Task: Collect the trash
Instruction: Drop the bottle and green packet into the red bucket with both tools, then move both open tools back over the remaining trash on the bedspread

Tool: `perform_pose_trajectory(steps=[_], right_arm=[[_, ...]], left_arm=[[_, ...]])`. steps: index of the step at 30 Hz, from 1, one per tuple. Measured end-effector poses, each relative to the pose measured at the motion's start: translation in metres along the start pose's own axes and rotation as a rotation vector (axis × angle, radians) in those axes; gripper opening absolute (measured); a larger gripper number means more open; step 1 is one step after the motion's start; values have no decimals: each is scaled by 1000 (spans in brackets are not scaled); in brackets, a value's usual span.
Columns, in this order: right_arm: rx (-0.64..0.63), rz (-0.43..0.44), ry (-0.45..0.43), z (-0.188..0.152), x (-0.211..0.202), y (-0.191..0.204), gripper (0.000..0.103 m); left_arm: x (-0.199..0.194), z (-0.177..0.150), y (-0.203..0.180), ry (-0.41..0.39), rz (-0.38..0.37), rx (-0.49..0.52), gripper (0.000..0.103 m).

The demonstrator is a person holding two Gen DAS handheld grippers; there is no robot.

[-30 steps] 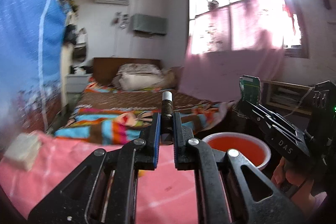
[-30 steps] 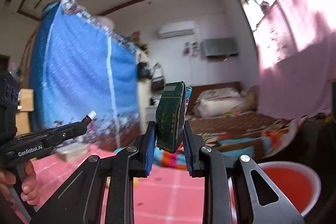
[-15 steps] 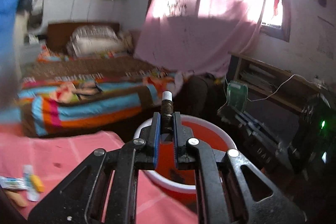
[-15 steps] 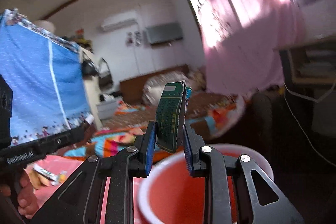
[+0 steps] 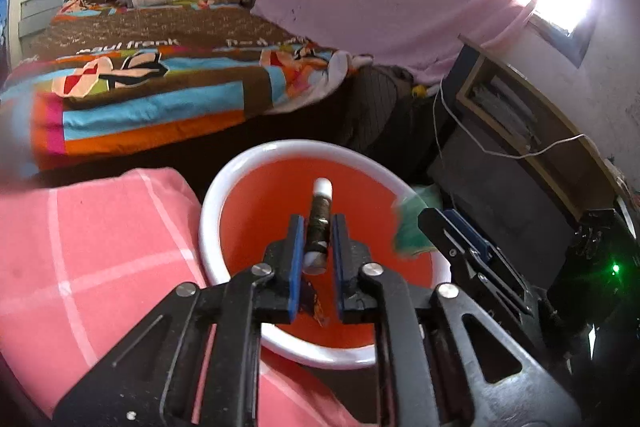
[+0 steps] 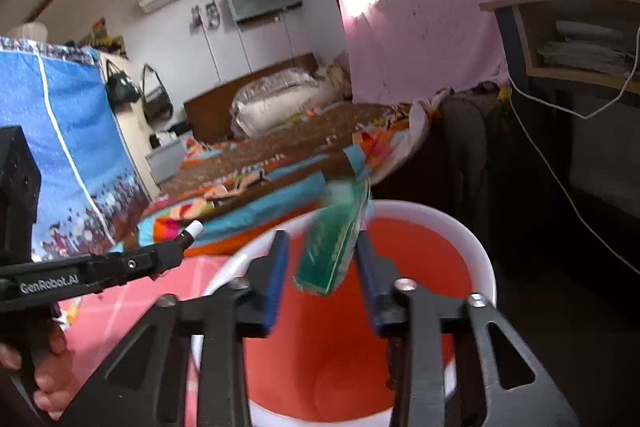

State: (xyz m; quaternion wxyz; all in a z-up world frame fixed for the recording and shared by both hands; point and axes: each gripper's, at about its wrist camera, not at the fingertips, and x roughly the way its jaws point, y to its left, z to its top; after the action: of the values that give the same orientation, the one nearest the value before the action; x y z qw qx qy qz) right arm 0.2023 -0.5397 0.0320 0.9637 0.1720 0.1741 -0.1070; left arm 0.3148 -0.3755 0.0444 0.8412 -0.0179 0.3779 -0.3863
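Observation:
A red bin with a white rim [image 5: 208,219] stands past the edge of the pink checked cloth [image 5: 80,247]. My left gripper [image 5: 316,225] hangs over it, tilted down, its jaws opening. A brown tube with white caps [image 5: 318,223] sits between the pads, with thin gaps on both sides. My right gripper [image 6: 322,239] is over the same bin [image 6: 480,267], jaws opening wide. A green packet [image 6: 336,247], blurred and tilted, drops free between them without touching the pads. Each gripper shows in the other's view: the right gripper [image 5: 440,227] and the left gripper [image 6: 172,251].
A bed with a striped blanket [image 5: 160,99] lies behind the bin. A dark shelf unit [image 5: 520,131] with a white cable [image 6: 560,187] stands to the right. A hand [image 6: 44,379] holds the left gripper's handle. A blue patterned sheet [image 6: 60,147] hangs at the left.
Both grippers swung right and tipped down from above the pink cloth to over the bin. The right jaws spread and the packet slipped loose. The left jaws eased off the tube.

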Motion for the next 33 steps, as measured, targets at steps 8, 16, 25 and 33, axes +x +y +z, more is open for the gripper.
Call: perform_pose_trajectory(steps=[8,16,25,33], right_arm=[[32,-1,-18,2,-7,-2,47],[-49,27,-192,3,-42,28,82],[-113,146,-346,-2,-75,78,103],[-177,270,-411,-18,-104,129,103]], left_arm=[[-35,-16,15,-85,68,-50,50],[-108,-41,29,-316,243,-41,98],[-196,-88,51,-572,489,-60,103],[-258,-133,76,-680,642,-121,103]])
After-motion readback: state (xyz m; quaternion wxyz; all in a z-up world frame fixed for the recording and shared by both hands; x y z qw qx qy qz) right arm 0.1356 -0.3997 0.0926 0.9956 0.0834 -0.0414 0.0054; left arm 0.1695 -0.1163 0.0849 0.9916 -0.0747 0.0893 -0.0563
